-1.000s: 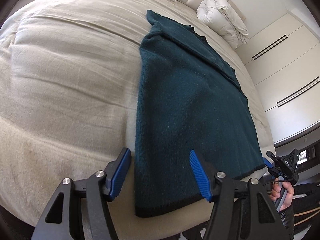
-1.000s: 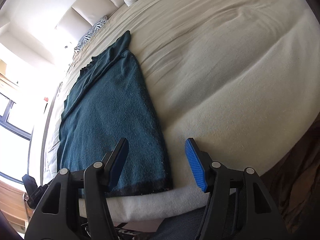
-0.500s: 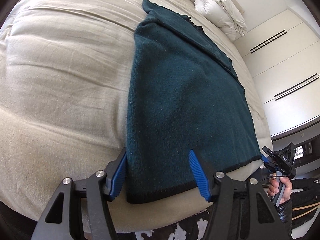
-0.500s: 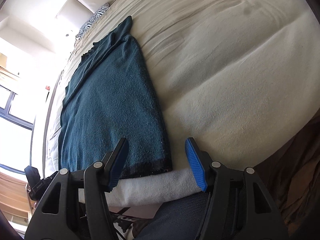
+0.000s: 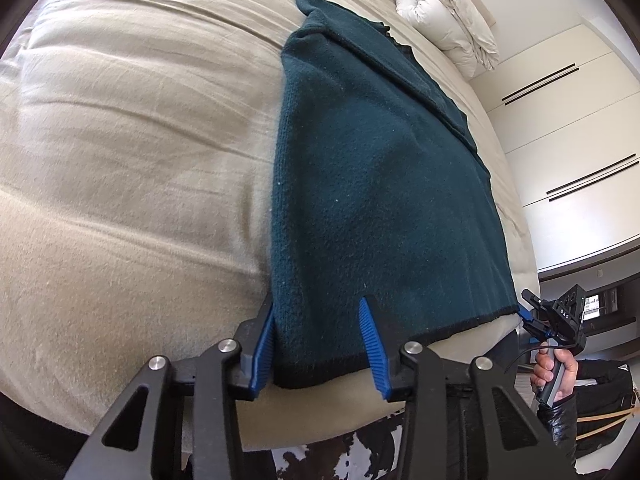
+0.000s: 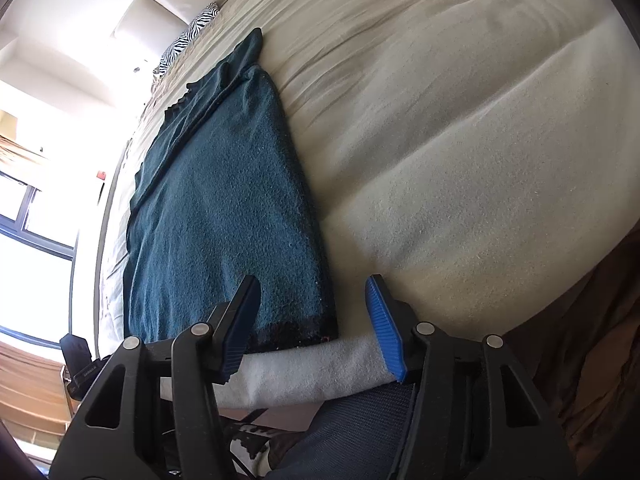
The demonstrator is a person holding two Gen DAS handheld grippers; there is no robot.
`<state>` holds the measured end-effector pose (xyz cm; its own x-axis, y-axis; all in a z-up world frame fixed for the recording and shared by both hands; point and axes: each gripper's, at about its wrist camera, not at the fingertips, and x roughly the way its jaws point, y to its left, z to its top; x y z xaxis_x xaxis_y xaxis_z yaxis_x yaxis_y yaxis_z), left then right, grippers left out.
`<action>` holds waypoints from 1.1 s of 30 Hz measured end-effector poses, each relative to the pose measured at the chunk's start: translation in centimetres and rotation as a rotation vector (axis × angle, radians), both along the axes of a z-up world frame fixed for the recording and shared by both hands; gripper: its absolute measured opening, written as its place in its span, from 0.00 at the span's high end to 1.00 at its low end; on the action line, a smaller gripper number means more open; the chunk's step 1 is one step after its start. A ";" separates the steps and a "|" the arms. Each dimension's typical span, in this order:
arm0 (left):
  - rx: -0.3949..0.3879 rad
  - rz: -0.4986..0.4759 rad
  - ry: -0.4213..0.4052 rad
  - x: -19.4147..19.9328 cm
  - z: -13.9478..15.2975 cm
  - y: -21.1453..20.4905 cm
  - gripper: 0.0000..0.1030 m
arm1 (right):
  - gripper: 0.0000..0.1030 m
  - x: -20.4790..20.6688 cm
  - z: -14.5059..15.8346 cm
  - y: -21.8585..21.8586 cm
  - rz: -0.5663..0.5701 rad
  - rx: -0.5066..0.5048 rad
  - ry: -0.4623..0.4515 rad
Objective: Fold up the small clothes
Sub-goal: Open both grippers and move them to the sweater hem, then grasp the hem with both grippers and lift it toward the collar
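- I've got the dark teal sweater lying flat on the bed, its black-edged hem at the near edge of the mattress.
- My left gripper sits at the hem's left corner — fingers closing, cloth between them; the left pad looks to be against the sweater's side edge, the right pad rests over the fabric, and I can't tell whether it is pressing.
- My right gripper straddles the right corner; those fingers are closing too, spread wider than the corner, the right one out over bare bedding.
- In the left view I see my right hand gripping its handle just off the far corner.
- A rolled white duvet sits by the headboard — well apart from the sweater.
- Zebra-print pillow beyond the collar end.
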<state>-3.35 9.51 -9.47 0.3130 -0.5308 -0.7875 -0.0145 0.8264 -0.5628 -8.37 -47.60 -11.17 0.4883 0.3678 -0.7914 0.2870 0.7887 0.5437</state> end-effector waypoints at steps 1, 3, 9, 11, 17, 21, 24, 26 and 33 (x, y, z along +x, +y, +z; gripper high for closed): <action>0.000 0.000 0.003 -0.1 0.0 0.1 0.60 | 0.51 0.0 0.0 -0.1 -0.004 0.005 0.003; 0.001 -0.001 0.009 -0.2 -0.1 0.1 0.62 | 0.52 -0.1 0.0 -0.2 -0.004 0.002 0.014; 0.048 -0.012 0.019 -0.3 -0.2 -0.2 0.77 | 0.54 0.3 -0.2 -0.3 0.018 0.006 0.045; 0.051 -0.015 0.024 -0.3 -0.3 -0.3 0.89 | 0.57 0.5 -0.4 -0.2 0.024 0.006 0.056; 0.044 -0.016 0.025 -0.4 -0.6 -0.3 0.92 | 0.65 0.6 -0.7 0.1 0.042 0.051 0.060; 0.035 -0.016 0.025 -0.4 -0.7 0.0 0.93 | 0.65 1.1 -1.1 0.3 0.045 0.083 0.063; 0.025 -0.015 0.025 -0.3 -0.9 0.3 0.93 | 0.68 1.4 -1.5 0.6 0.053 0.095 0.071; 0.021 -0.016 0.024 -0.3 -0.9 0.4 0.93 | 0.70 1.4 -1.7 0.9 0.061 0.097 0.071; 0.011 -0.017 0.018 -0.4 -0.8 0.8 0.94 | 0.93 1.0 -1.9 1.0 0.050 0.092 0.067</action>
<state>-3.75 10.34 -10.25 0.2895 -0.5272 -0.7989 -0.0102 0.8329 -0.5533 -7.34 -46.64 -13.11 0.4148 0.4631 -0.7833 0.2862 0.7507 0.5954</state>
